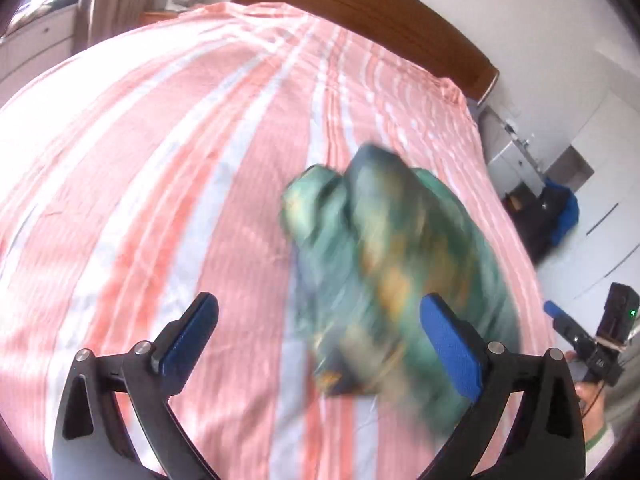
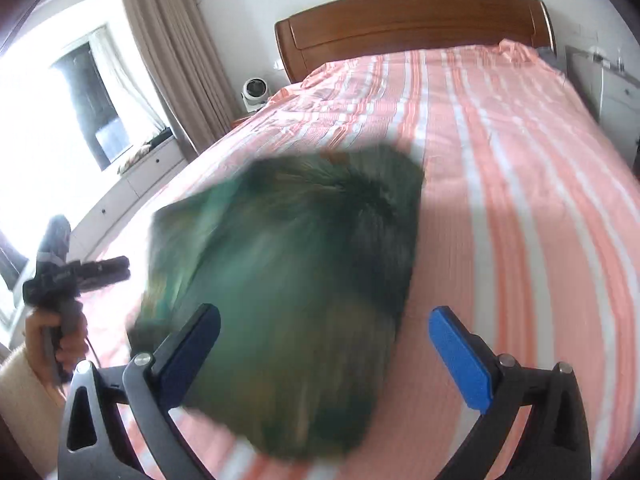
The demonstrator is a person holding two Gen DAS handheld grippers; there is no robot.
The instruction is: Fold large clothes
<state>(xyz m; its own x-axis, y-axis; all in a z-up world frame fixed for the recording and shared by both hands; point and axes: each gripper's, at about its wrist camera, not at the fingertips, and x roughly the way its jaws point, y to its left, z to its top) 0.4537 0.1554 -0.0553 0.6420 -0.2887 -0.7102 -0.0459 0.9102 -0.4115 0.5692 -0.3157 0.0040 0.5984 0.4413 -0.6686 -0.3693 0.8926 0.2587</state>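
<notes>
Both hand-held grippers, left (image 1: 320, 340) and right (image 2: 324, 344), are hanging wide open, gripping nothing, so the green garment (image 2: 288, 300) is lying bunched mid-bed (image 2: 520, 200).

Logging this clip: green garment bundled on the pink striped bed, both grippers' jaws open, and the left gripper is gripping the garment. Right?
Not quite. The left gripper grips nothing: the left wrist view shows its jaws wide open, clear of the green garment. The pink striped bed and the open right gripper are as you say.

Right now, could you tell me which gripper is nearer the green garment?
Right. The right gripper stands open over the green garment; the left gripper is open beside it.
</notes>
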